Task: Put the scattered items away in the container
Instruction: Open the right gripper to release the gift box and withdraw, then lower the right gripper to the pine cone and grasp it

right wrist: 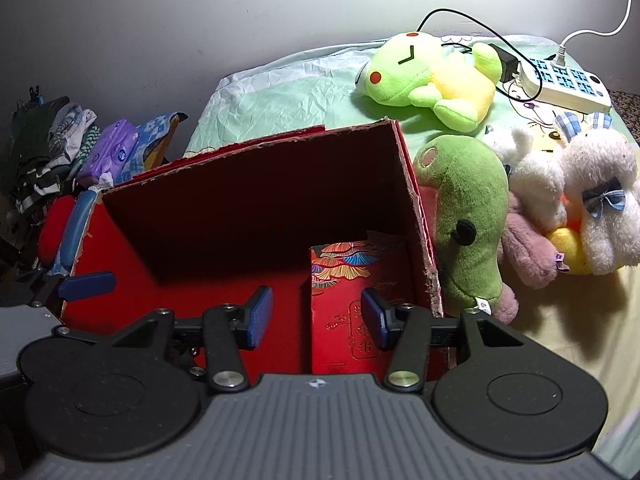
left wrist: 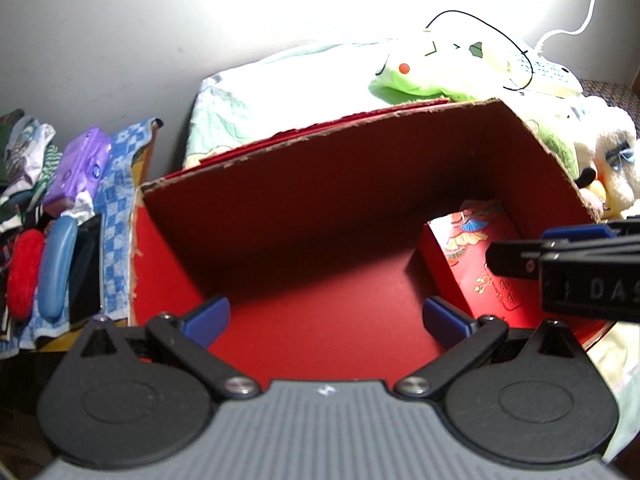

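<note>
Both grippers hang over the open red box, pointing steeply down into it. Left gripper: jaws spread wide, nothing between them, only bare box floor ahead. Right gripper: jaws part-spread and empty, the last readings rising only slightly; straight ahead of them lies a patterned red packet in the box's right corner. The toys to be tidied lie on the bed, outside the box and to the right of the right jaws: a dark green plush touches the box's right wall, a white plush and a pink one sit just beyond it, and a frog plush lies farther back, near a power strip. Judgement: the step in hand is likely reaching for the next toy. Advice: lift the right jaws clear of the wall first, swing right, spread fully, and pinch the dark green plush across its narrow body, not the loose pile.
</note>
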